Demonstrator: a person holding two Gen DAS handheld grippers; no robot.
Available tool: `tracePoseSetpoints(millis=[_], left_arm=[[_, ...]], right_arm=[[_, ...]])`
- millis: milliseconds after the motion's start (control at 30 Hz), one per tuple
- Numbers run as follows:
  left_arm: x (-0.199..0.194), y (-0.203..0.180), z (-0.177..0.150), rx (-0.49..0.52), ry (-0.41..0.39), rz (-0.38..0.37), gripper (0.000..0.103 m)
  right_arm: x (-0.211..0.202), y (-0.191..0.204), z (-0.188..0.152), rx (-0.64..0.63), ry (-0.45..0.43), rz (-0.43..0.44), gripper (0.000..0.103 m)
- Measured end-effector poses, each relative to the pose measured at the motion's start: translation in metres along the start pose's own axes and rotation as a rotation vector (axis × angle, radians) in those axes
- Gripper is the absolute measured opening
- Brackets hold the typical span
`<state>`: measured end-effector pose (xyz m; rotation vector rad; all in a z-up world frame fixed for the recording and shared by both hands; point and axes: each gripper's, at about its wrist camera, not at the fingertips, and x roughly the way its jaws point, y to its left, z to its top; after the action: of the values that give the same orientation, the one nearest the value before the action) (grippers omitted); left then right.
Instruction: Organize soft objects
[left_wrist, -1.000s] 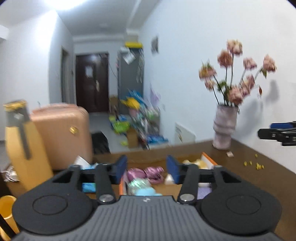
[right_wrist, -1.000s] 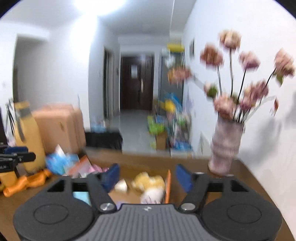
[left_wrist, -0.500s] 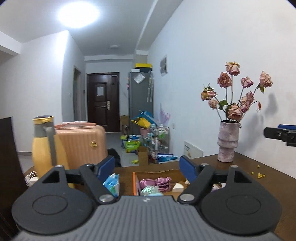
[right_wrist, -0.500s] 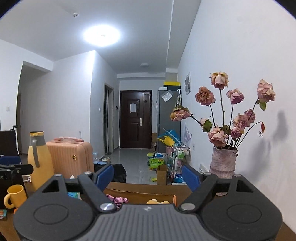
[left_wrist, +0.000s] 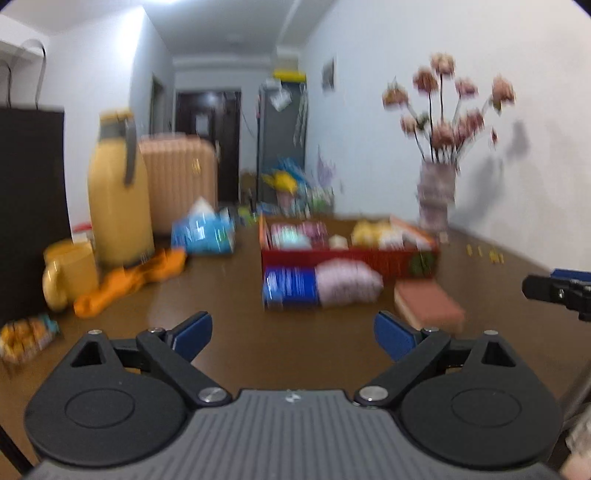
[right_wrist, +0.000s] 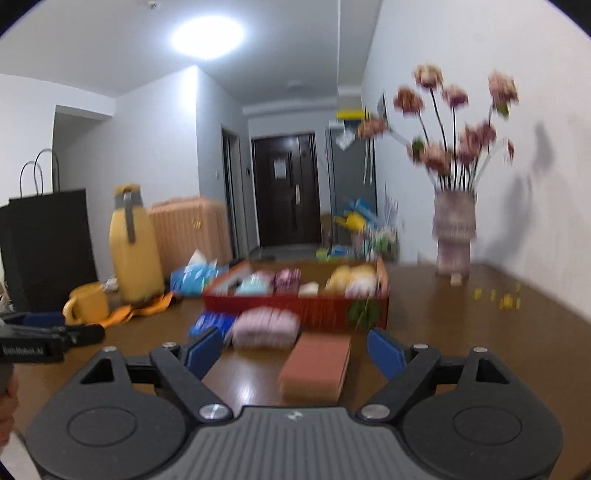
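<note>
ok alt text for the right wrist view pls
The right tongs, jaws opening and empty, point over a brown table at a reddish sponge block. Beyond it lie a pink pouch and a red box of soft items, with a vase of flowers at right.

The brown table (right_wrist: 461, 350) is looking like polished wood, glossy, throwing back light just in front of the brick-red sponge block (right_wrist: 316, 365), whose faces are showing matt and porous. Behind the block, the pink-and-blue packet (right_wrist: 255, 326) is gleaming like soft plastic wrap. The red box (right_wrist: 295, 306) behind that is reading as printed cardboard. Blur is hiding finer texture.
</note>
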<state>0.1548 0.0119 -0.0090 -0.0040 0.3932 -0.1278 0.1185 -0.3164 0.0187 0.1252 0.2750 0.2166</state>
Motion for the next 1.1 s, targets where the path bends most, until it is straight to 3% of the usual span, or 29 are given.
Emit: tracePoseSetpoints(millis=[233,367,400,500,600,733,800,900,967,1100], left_arm=[[0.050,0.018,0.008,-0.064,0.043,0.015,0.096],[0.103,0.034,0.032,-0.097,0.053,-0.007,0.085],[0.118,0.039,0.038,-0.105,0.070,-0.014,0.079],[0.170,0.054,0.054,-0.136,0.139,-0.079,0.074],[0.209,0.061,0.061,-0.148,0.187,-0.109,0.074],[0.244,0.061,0.054,-0.134,0.245,-0.104,0.072],[0.253,0.060,0.050,-0.149,0.283,-0.126,0.046],[0.246,0.059,0.047,-0.153,0.284,-0.162,0.032],[0.238,0.056,0.044,-0.147,0.293,-0.166,0.025],[0.215,0.048,0.037,-0.138,0.301,-0.157,0.023]], right_arm=[[0.048,-0.008,-0.001,0.059,0.084,0.040,0.079],[0.100,-0.009,0.017,0.085,0.136,0.080,0.066],[0.114,-0.007,0.021,0.085,0.146,0.100,0.062],[0.161,0.001,0.033,0.051,0.177,0.143,0.054],[0.205,-0.001,0.046,0.080,0.203,0.121,0.053],[0.249,-0.001,0.057,0.139,0.237,0.211,0.051],[0.267,0.011,0.058,0.109,0.254,0.226,0.044],[0.282,0.026,0.054,0.052,0.269,0.219,0.042],[0.285,0.029,0.052,0.037,0.261,0.209,0.042],[0.293,0.028,0.047,-0.007,0.279,0.131,0.042]])
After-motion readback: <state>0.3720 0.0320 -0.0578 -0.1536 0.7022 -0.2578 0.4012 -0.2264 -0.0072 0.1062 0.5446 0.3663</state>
